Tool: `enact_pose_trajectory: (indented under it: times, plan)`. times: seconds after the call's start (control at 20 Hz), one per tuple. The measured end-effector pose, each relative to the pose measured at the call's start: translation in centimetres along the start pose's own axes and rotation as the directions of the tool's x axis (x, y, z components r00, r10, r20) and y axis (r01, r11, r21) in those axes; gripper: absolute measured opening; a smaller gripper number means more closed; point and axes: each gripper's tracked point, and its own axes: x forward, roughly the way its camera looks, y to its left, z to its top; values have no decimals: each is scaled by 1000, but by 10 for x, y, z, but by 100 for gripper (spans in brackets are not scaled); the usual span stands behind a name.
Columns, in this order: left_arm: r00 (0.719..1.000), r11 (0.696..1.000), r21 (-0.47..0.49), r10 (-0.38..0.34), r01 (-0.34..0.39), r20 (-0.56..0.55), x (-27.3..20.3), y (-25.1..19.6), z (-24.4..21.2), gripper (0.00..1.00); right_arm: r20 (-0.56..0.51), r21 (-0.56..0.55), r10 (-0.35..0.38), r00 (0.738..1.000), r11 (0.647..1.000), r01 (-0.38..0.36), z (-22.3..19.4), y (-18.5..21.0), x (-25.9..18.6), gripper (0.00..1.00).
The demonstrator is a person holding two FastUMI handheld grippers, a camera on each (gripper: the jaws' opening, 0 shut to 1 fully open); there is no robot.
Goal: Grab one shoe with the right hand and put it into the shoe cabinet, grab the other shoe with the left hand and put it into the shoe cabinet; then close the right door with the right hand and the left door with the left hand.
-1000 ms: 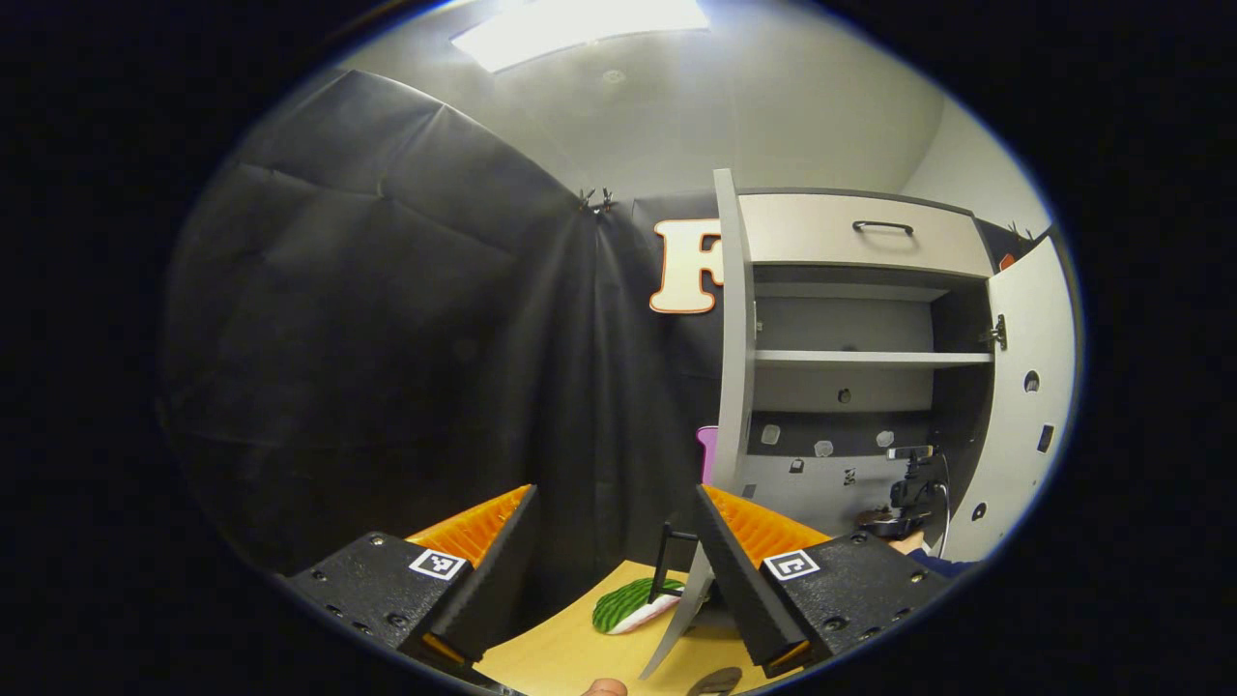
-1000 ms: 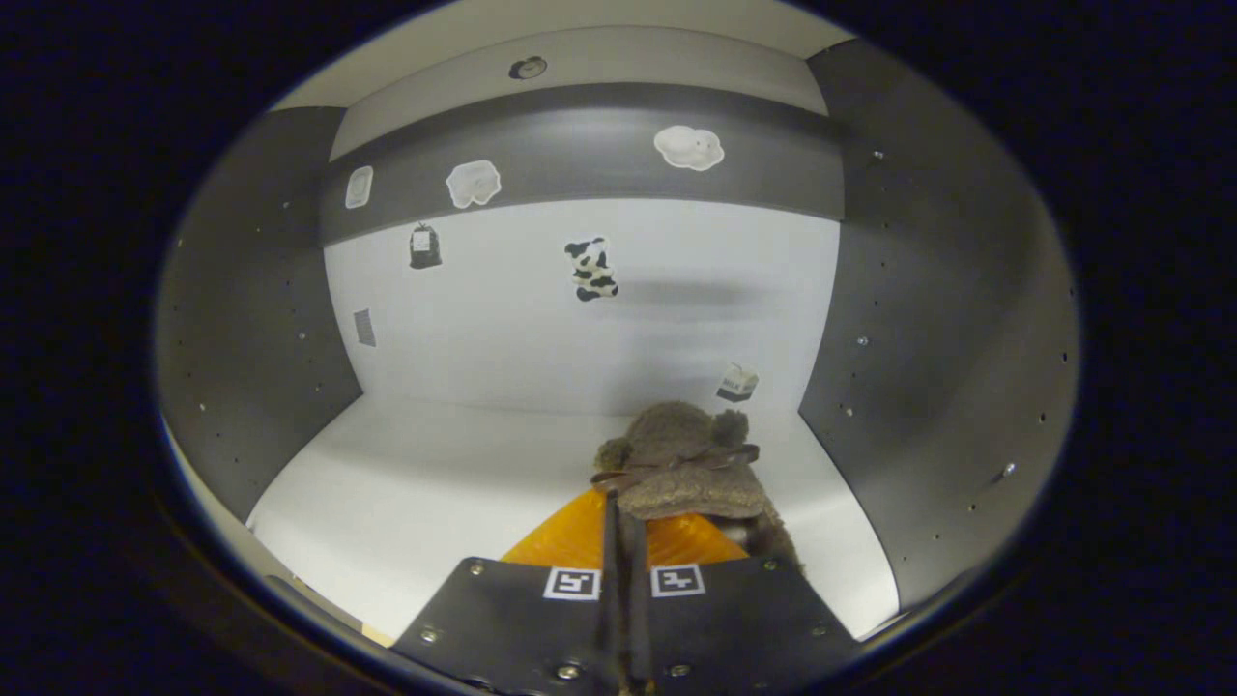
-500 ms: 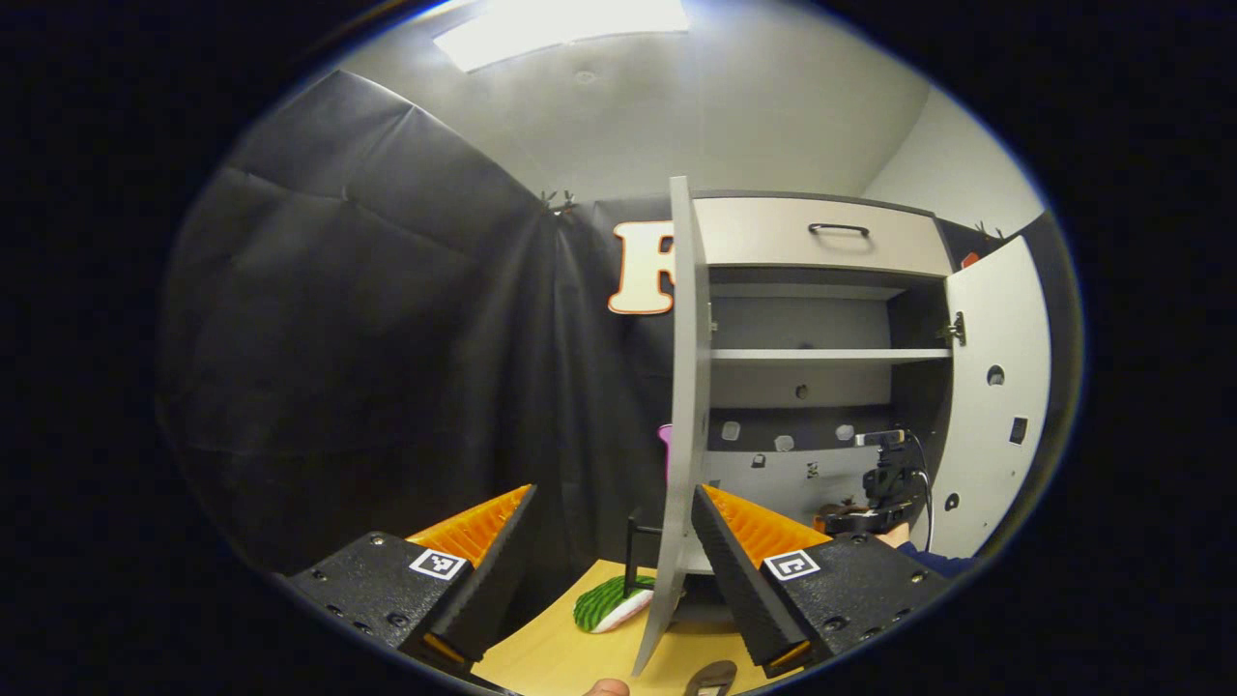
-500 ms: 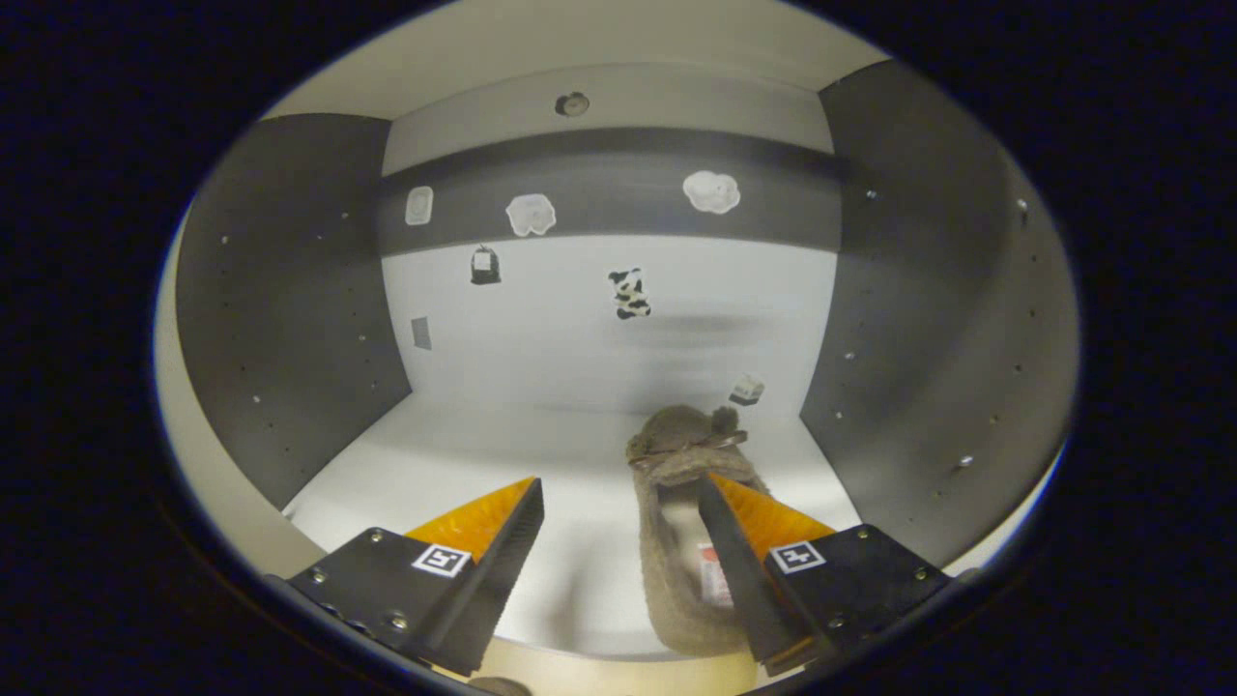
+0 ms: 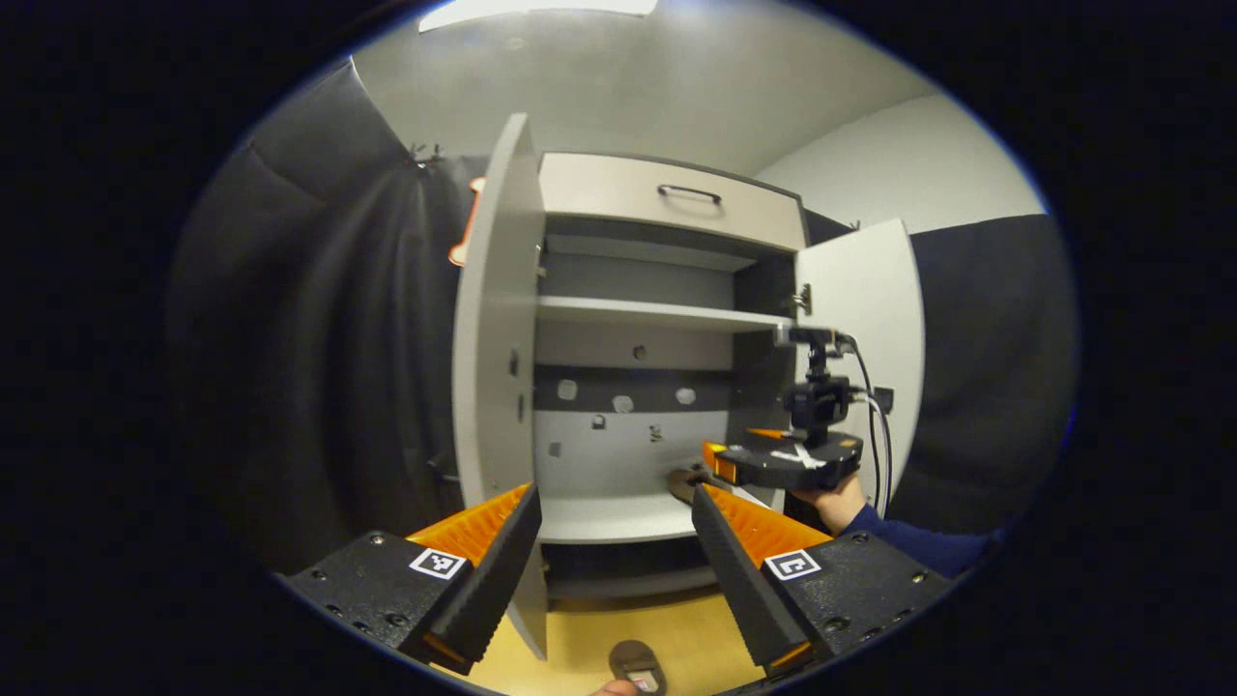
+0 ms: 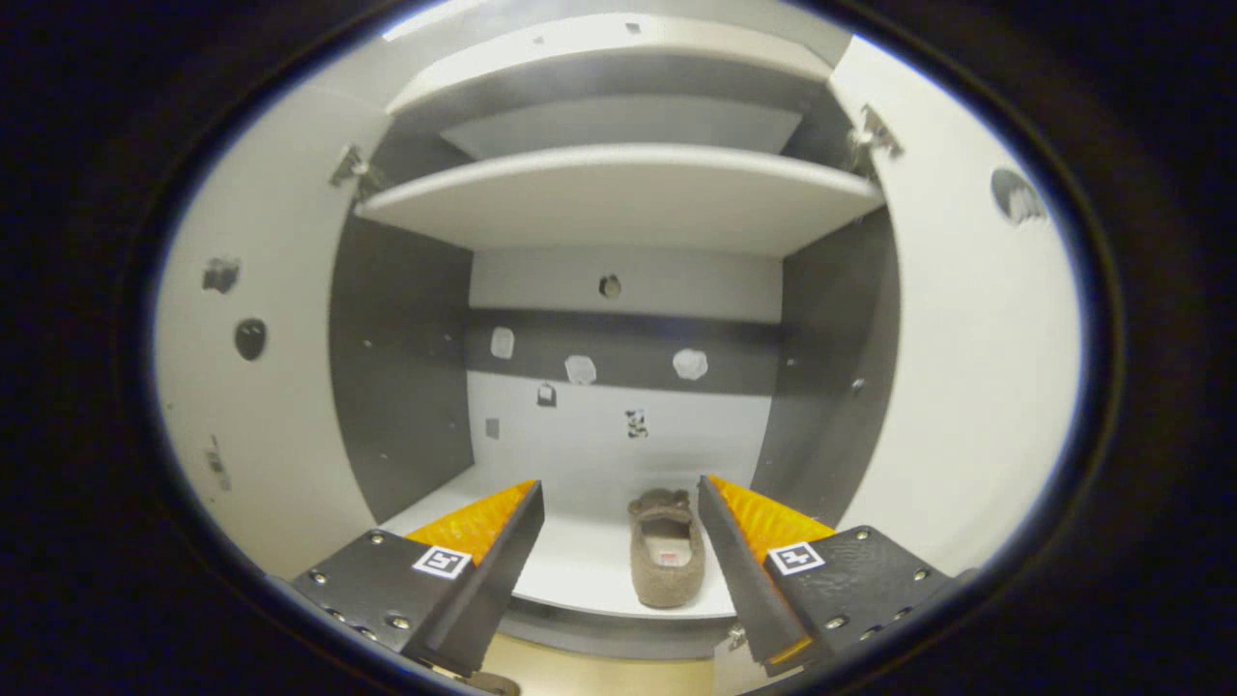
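One shoe [image 6: 666, 561] lies on the cabinet's [image 6: 618, 198] lower shelf, toe to the back wall, right of centre, leaving room beside it for its mate. Right gripper [image 6: 618, 541], fingers spread and empty, sits just outside the cabinet front. Second shoe [image 5: 637, 667] lies on the floor below the cabinet front. Left gripper [image 5: 614, 541], open and empty, faces the cabinet, above that shoe. Both doors stand open.

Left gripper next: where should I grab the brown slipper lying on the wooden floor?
Probably from above: it lies sole-down with its opening up, so pinch one side wall of the brown slipper with the open left gripper.
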Motion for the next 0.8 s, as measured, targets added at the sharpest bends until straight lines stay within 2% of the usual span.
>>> enact_pose_trajectory:
  times: [0.15, 0.25, 0.3, 0.35, 0.45, 0.6, 0.8]
  plan:
    - [990, 997, -30, -79, 76, -116, 17, -11, -60, 96, 40, 40, 66, 997, 997, -68, 28, 12, -54, 96]
    - [976, 996, -38, -88, 82, -202, 26, -13, -102, 97, 65, 6, 74, 995, 997, -75, 43, 11, -84, 96]
    - [963, 996, -40, -90, 83, -252, 30, -13, -126, 94, 75, -13, 79, 994, 997, -78, 48, 12, -98, 96]
    - [950, 995, -53, -99, 87, -296, 33, -14, -148, 97, 88, -20, 83, 993, 996, -81, 56, 15, -113, 96]
    - [918, 993, -82, -112, 87, -380, 38, -14, -189, 96, 111, -12, 103, 988, 995, -103, 68, 20, -137, 96]
    - [856, 992, -98, -116, 76, -504, 34, -12, -257, 97, 130, 9, 121, 984, 992, -123, 84, 19, -166, 96]
    - [765, 989, -126, -135, 72, -629, 29, -13, -335, 97, 180, 1, 74, 981, 997, -76, 105, -3, -191, 95]
